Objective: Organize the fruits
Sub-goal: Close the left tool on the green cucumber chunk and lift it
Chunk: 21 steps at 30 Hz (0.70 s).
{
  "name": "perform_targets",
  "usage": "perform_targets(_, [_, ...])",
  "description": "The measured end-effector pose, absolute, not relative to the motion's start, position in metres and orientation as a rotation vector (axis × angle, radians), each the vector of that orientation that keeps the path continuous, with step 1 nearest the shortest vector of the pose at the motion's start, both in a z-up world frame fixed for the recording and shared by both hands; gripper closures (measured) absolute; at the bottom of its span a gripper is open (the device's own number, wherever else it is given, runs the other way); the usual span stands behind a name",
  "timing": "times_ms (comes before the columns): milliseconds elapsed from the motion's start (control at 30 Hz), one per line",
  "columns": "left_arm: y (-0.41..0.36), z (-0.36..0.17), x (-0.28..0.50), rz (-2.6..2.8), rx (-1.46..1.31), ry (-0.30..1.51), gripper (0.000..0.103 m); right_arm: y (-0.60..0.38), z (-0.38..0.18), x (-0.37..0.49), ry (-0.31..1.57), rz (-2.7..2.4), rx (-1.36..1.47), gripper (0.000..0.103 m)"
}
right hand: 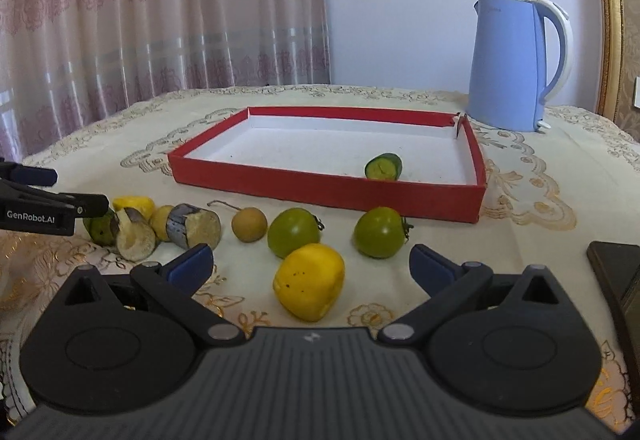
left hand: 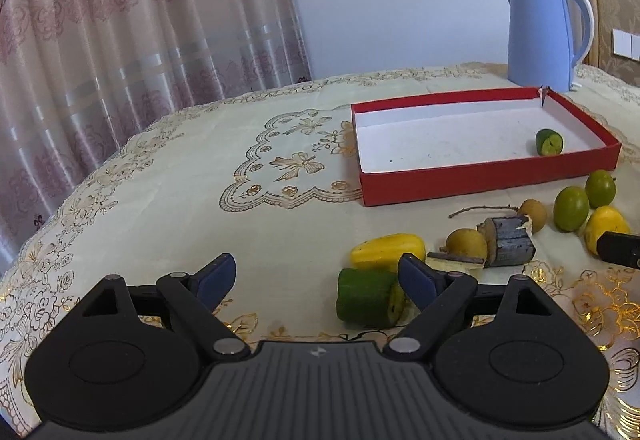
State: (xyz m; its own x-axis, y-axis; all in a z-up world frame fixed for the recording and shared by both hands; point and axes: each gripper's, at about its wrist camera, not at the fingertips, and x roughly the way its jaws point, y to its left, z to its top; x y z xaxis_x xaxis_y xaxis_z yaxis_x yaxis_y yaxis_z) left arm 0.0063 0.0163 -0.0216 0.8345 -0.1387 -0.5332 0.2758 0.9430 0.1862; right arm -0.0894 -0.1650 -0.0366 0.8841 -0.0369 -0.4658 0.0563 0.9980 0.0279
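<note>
A red tray (right hand: 328, 189) (left hand: 480, 181) with a white floor holds one green cucumber piece (right hand: 383, 166) (left hand: 549, 142). In front of it lie two green tomatoes (right hand: 294, 232) (right hand: 380, 232), a yellow fruit piece (right hand: 309, 282), a brown longan (right hand: 249, 224) and two sugarcane chunks (right hand: 194, 226) (right hand: 134, 236). My right gripper (right hand: 310, 266) is open with the yellow piece between its fingers, untouched. My left gripper (left hand: 316, 280) is open; a green cucumber piece (left hand: 368, 298) lies by its right finger (left hand: 418, 282), with another yellow piece (left hand: 387, 252) beyond.
A blue kettle (right hand: 516, 63) (left hand: 544, 35) stands behind the tray's far right corner. A dark flat object (right hand: 618, 280) lies at the right table edge. A curtain (right hand: 160, 11) hangs behind the table. The embroidered tablecloth (left hand: 200, 207) stretches to the left of the tray.
</note>
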Motion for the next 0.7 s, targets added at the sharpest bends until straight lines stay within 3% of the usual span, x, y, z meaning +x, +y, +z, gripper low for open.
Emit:
perform_targets(367, [0.015, -0.029, 0.008, -0.302, 0.304, 0.563, 0.016, -0.170, -0.041, -0.080, 0.527, -0.018, 0.078, 0.000])
perform_targets(400, [0.014, -0.030, 0.007, -0.303, 0.308, 0.560, 0.019, -0.171, -0.041, -0.080, 0.530, -0.017, 0.083, 0.000])
perform_targets(467, [0.011, -0.032, 0.008, -0.330, 0.319, 0.574, 0.037, -0.172, -0.041, -0.079, 0.535, -0.019, 0.091, 0.000])
perform_targets(500, [0.010, -0.034, 0.011, -0.348, 0.316, 0.602, 0.055, -0.172, -0.042, -0.078, 0.538, -0.019, 0.093, 0.000])
perform_targets(700, [0.005, -0.042, 0.013, -0.361, 0.299, 0.625, 0.057, -0.173, -0.042, -0.077, 0.544, -0.019, 0.100, 0.000])
